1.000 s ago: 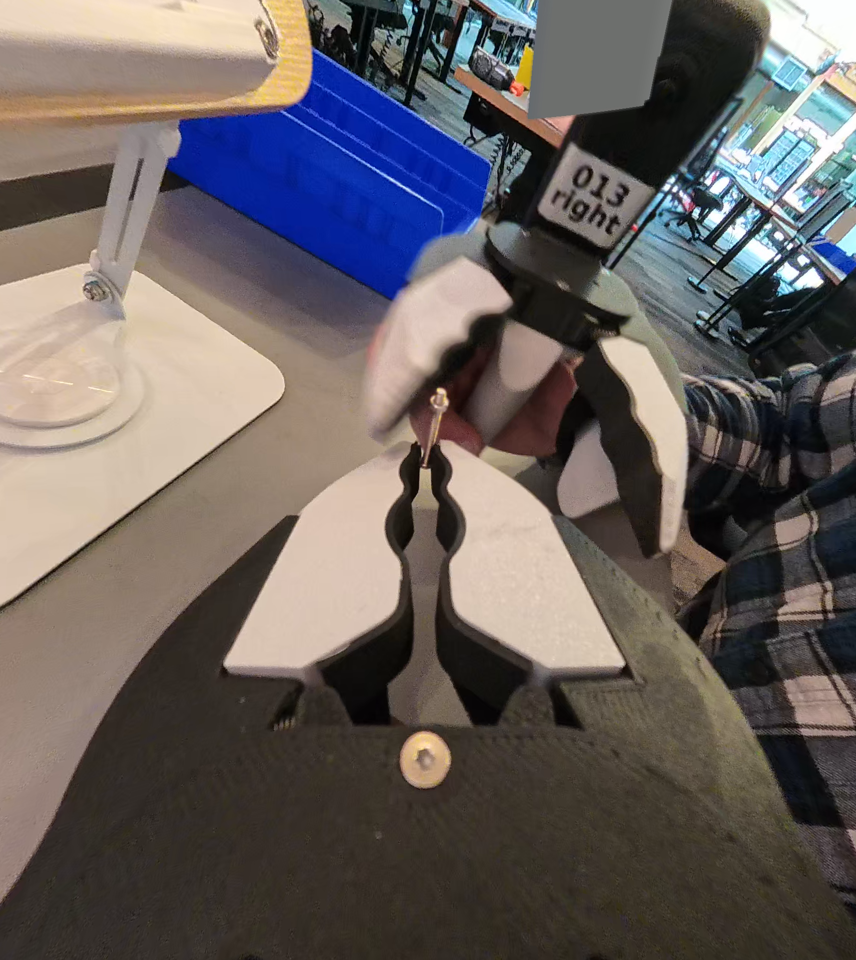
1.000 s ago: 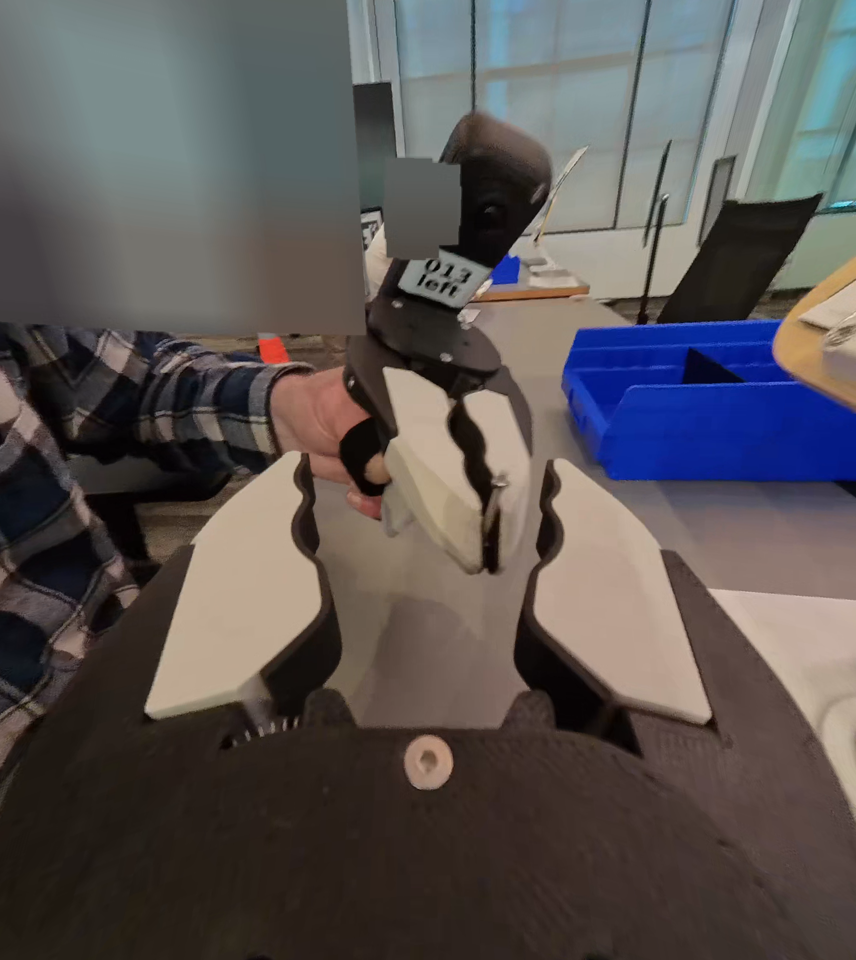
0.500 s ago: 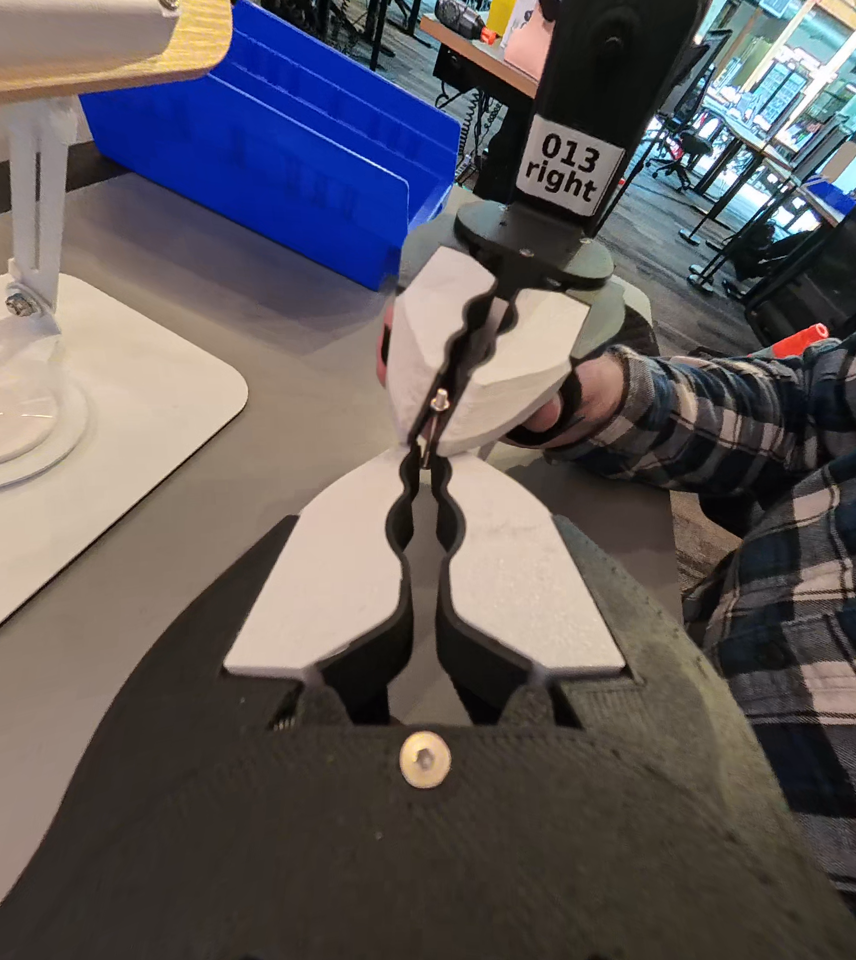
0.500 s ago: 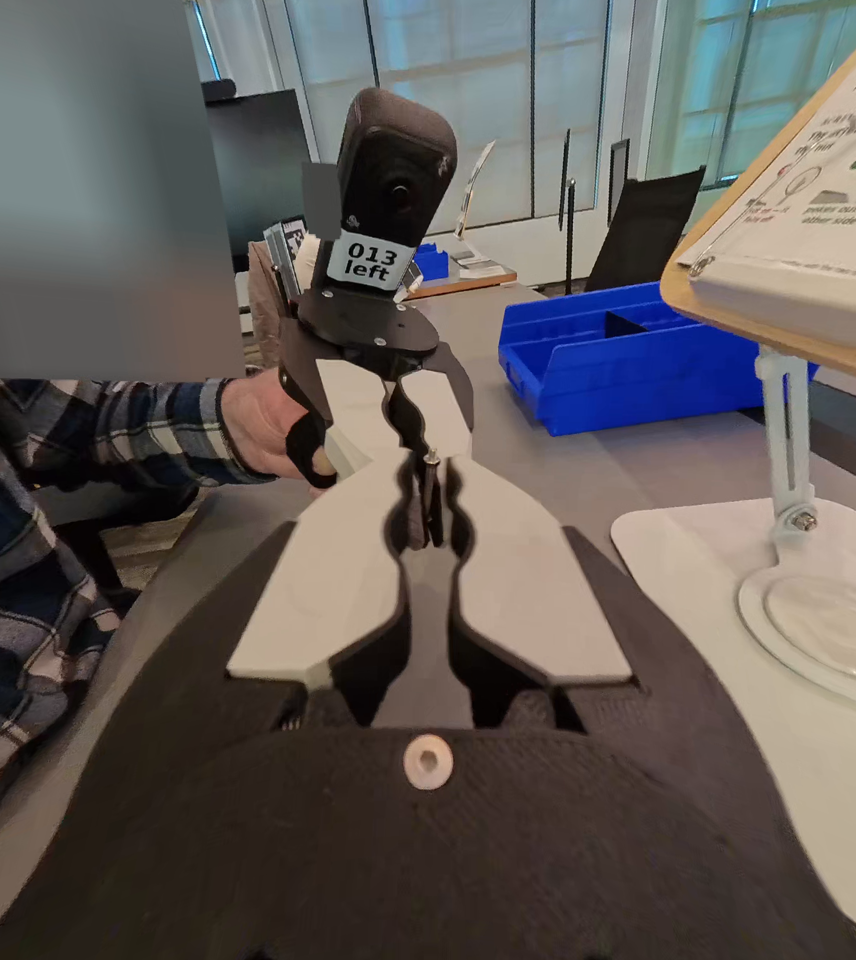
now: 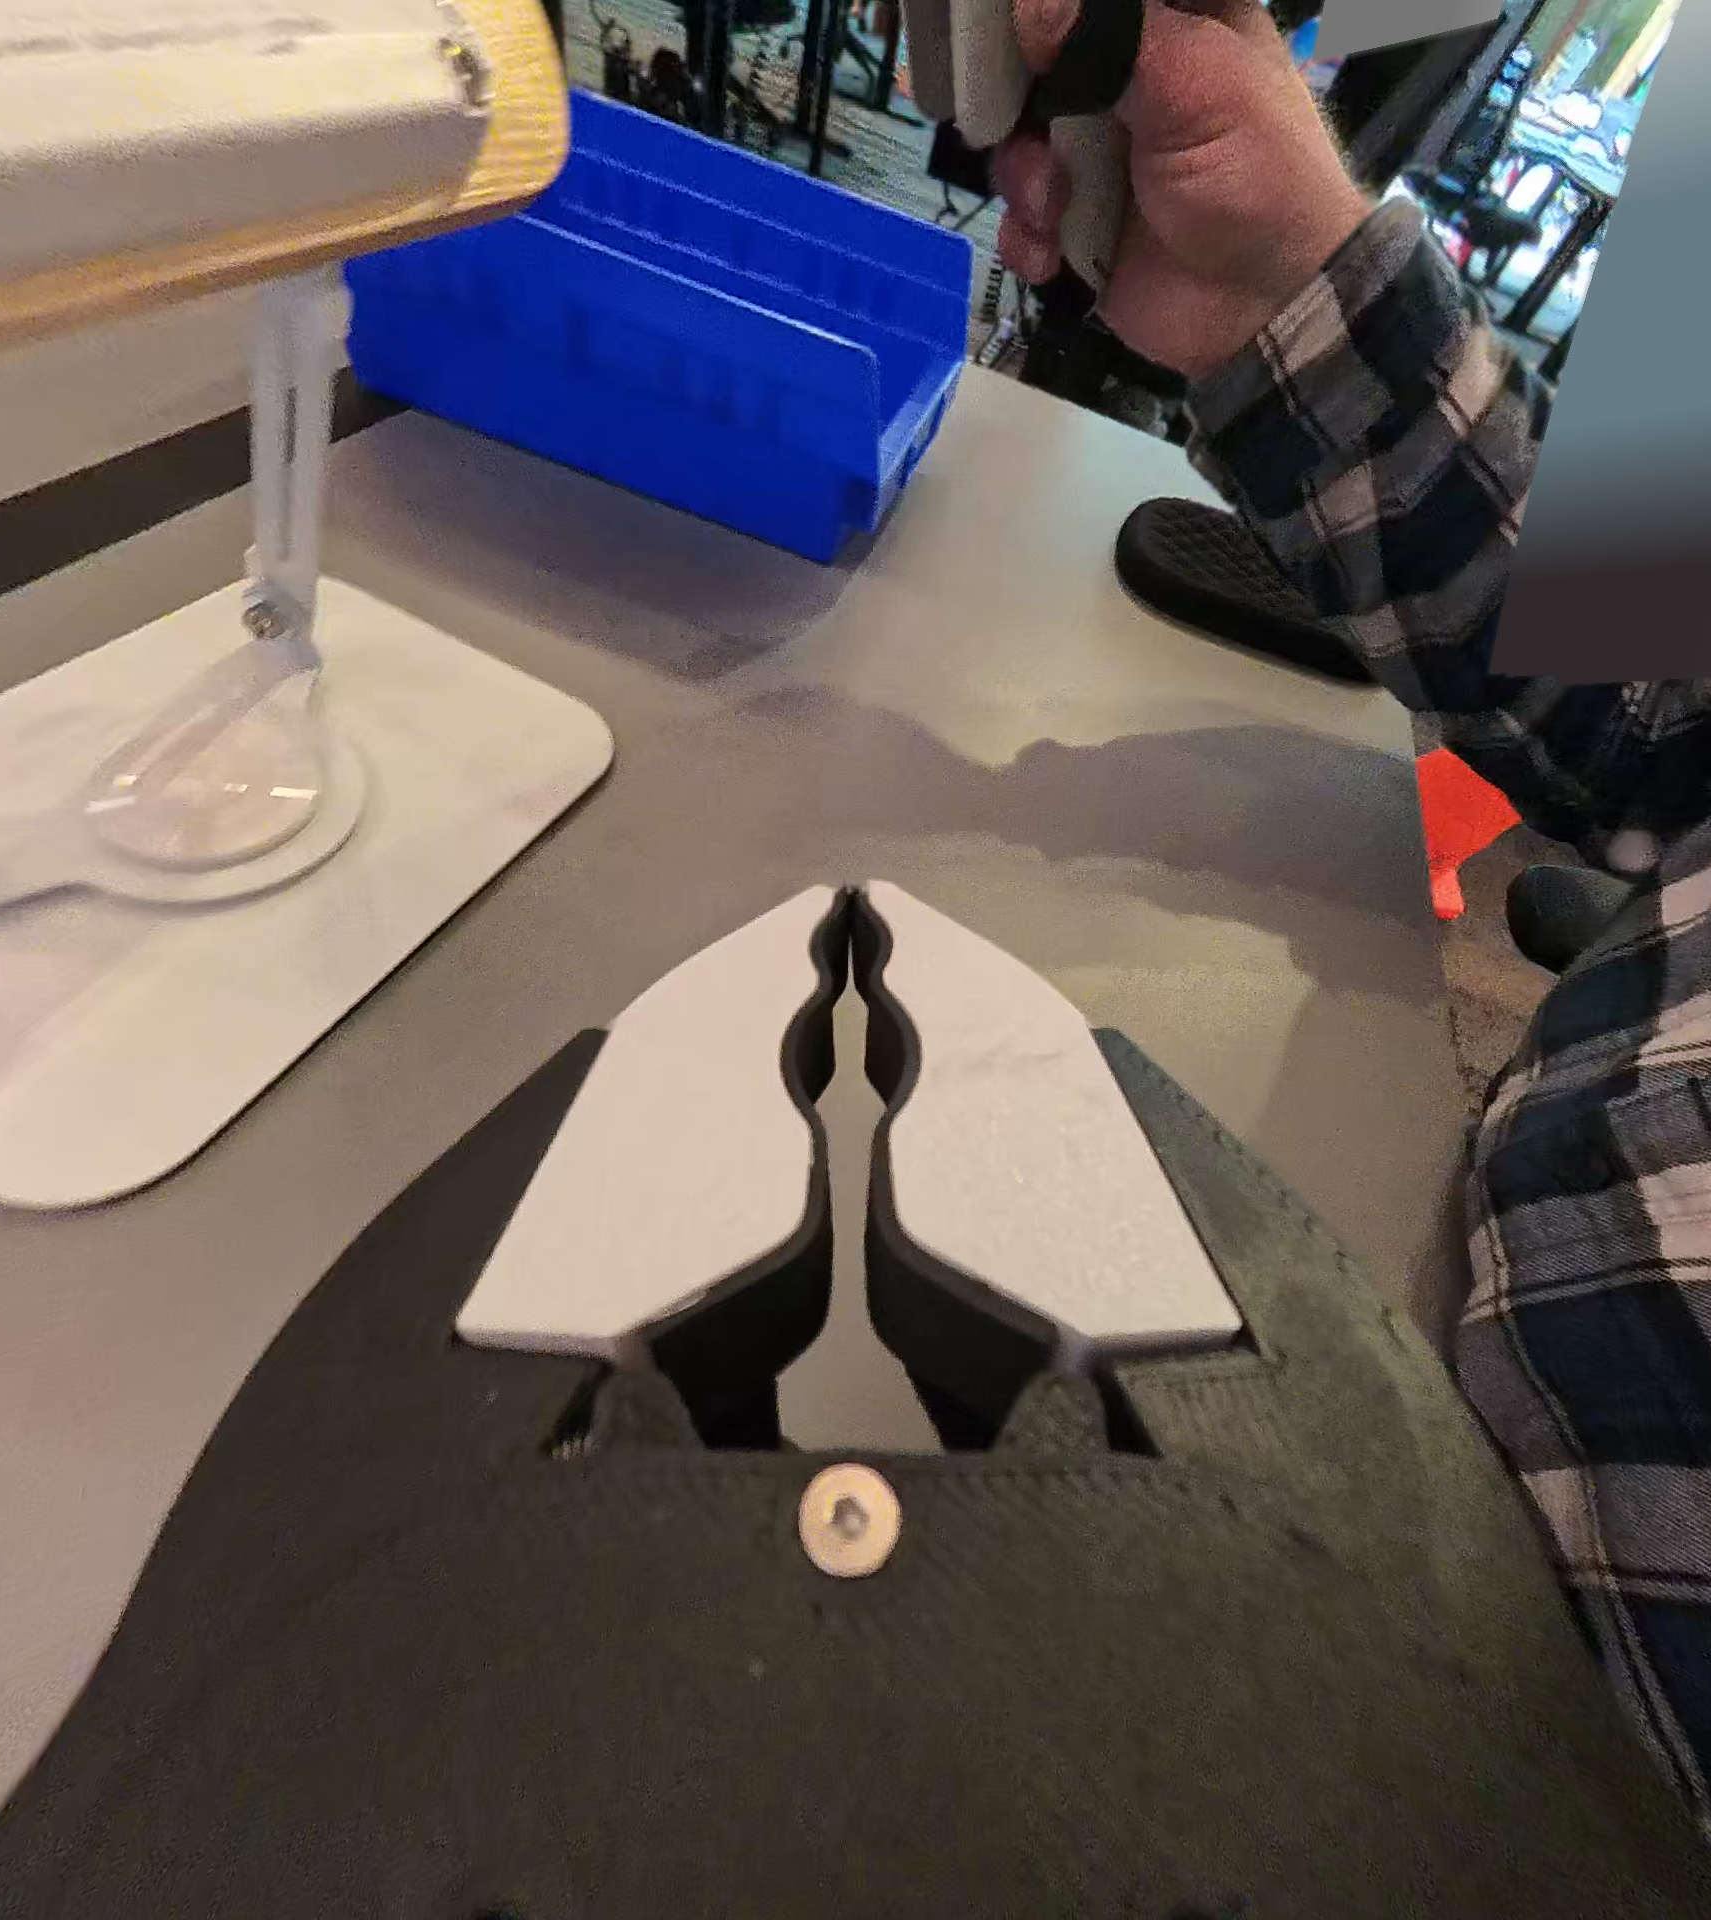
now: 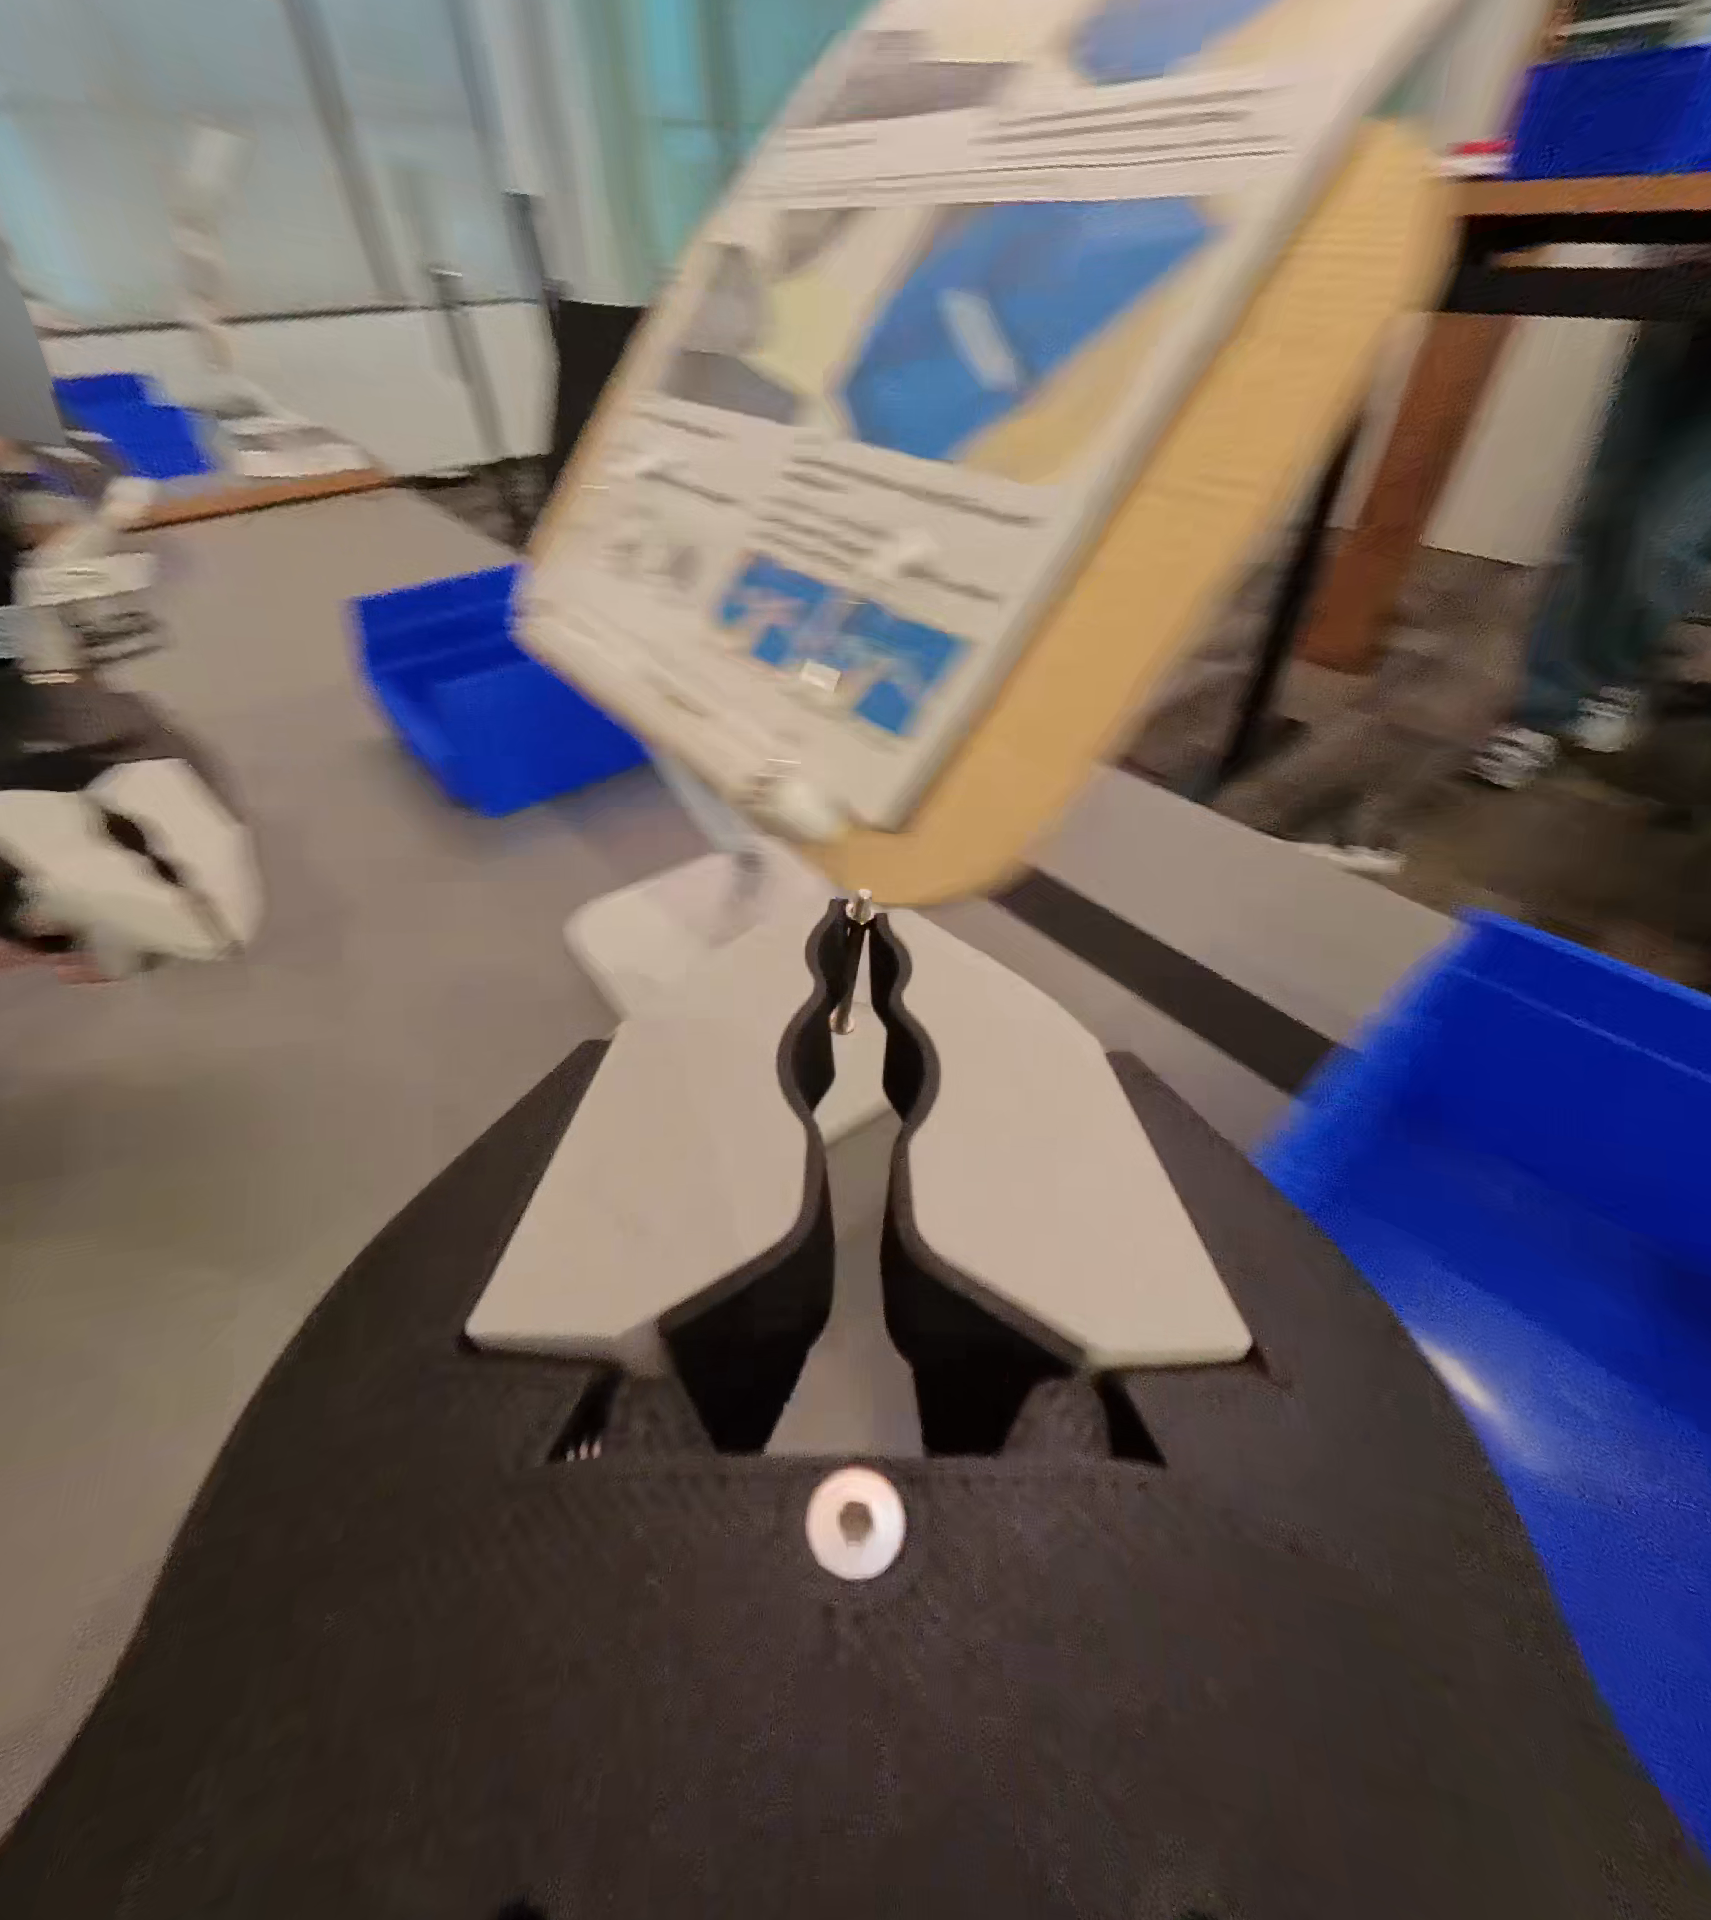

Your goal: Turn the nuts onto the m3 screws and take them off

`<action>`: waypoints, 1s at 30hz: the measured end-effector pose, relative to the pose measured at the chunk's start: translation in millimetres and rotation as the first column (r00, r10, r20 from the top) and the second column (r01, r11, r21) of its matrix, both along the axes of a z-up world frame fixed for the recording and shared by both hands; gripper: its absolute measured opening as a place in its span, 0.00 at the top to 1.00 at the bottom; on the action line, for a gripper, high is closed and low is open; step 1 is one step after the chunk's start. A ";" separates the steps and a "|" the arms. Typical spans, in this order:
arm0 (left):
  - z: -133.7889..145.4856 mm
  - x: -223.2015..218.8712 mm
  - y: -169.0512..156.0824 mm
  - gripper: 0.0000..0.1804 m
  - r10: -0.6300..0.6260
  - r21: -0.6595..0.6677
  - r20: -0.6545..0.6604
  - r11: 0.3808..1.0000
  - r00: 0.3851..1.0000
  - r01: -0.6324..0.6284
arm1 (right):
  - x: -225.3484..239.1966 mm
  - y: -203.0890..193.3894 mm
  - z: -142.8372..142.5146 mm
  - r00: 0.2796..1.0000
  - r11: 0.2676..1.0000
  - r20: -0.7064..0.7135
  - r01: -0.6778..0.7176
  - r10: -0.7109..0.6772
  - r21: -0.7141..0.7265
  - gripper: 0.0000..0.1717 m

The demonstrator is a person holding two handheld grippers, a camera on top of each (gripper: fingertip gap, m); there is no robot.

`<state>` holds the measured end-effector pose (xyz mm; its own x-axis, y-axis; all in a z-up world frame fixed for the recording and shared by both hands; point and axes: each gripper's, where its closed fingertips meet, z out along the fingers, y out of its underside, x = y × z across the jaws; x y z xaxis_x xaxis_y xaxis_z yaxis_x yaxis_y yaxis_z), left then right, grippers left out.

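A: Left gripper (image 5: 849,896)?
B: Tips pressed together, nothing between them, over grey table (image 5: 986,623). White stand base (image 5: 259,883) at ten o'clock, blue bin (image 5: 664,343) at eleven.
A: Right gripper (image 6: 857,920)?
B: Pinched a thin metal screw (image 6: 849,966), upright between its tips. Tilted instruction board (image 6: 986,416) at twelve, beyond.

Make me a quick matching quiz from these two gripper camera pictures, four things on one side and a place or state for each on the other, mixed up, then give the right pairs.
Things:
1. left gripper
2. right gripper
3. blue bin
4. red piece

Places or states:
A. past the table's right edge
B. shut with nothing between its fingertips
C. behind the white stand base on the grey table
D. shut on a thin metal screw

Pairs: 1-B, 2-D, 3-C, 4-A
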<state>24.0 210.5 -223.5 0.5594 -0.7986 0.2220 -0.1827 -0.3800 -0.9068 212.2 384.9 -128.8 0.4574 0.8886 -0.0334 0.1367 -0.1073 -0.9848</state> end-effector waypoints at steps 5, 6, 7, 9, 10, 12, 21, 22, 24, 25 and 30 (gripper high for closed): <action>-9.3 -39.2 4.2 1.00 0.097 -0.017 -0.025 0.995 0.995 -0.097 | 65.0 94.1 -74.7 0.955 0.928 0.225 0.254 -0.195 -0.272 0.97; -10.6 -48.0 6.0 1.00 0.123 -0.015 -0.042 0.992 0.992 -0.124 | 72.0 105.1 -94.2 0.934 0.905 0.298 0.292 -0.199 -0.309 0.97; -11.8 -57.3 8.0 1.00 0.150 -0.007 -0.064 0.989 0.987 -0.151 | 77.2 115.4 -109.8 0.915 0.885 0.346 0.327 -0.209 -0.330 0.97; -13.0 -74.6 10.4 1.00 0.191 0.008 -0.102 0.981 0.976 -0.192 | 87.6 127.9 -144.9 0.869 0.828 0.457 0.390 -0.187 -0.403 0.97; -12.9 -82.3 11.4 1.00 0.209 0.015 -0.116 0.978 0.971 -0.208 | 90.9 133.3 -156.6 0.858 0.802 0.479 0.413 -0.184 -0.432 0.97; -12.9 -97.1 13.2 1.00 0.241 0.024 -0.141 0.971 0.960 -0.240 | 97.1 139.4 -175.1 0.836 0.759 0.519 0.451 -0.175 -0.470 0.97; -4.0 -162.4 20.9 0.96 0.389 0.010 -0.171 0.920 0.905 -0.393 | 105.6 141.5 -174.6 0.765 0.745 0.607 0.531 -0.216 -0.404 0.75; 0.0 -178.3 23.8 0.94 0.432 0.033 -0.207 0.900 0.878 -0.435 | 101.9 138.7 -160.6 0.775 0.774 0.584 0.518 -0.243 -0.366 0.75; 12.8 -211.3 30.3 0.92 0.501 0.113 -0.283 0.864 0.818 -0.490 | 91.4 128.1 -128.8 0.804 0.835 0.515 0.479 -0.296 -0.269 0.79; 16.4 -229.5 34.6 0.92 0.524 0.150 -0.339 0.850 0.781 -0.505 | 85.3 119.6 -115.4 0.821 0.859 0.480 0.457 -0.309 -0.230 0.80; 21.6 -297.7 68.6 0.91 0.544 0.152 -0.532 0.815 0.648 -0.560 | 53.3 70.1 -85.0 0.881 0.933 0.378 0.347 -0.286 -0.101 0.84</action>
<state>-273.7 279.1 -201.9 0.9242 -0.3017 -0.2341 -0.3739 -0.5901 -0.7156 265.5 454.9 -213.8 0.7215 0.6904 0.0521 0.4016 -0.3560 -0.8438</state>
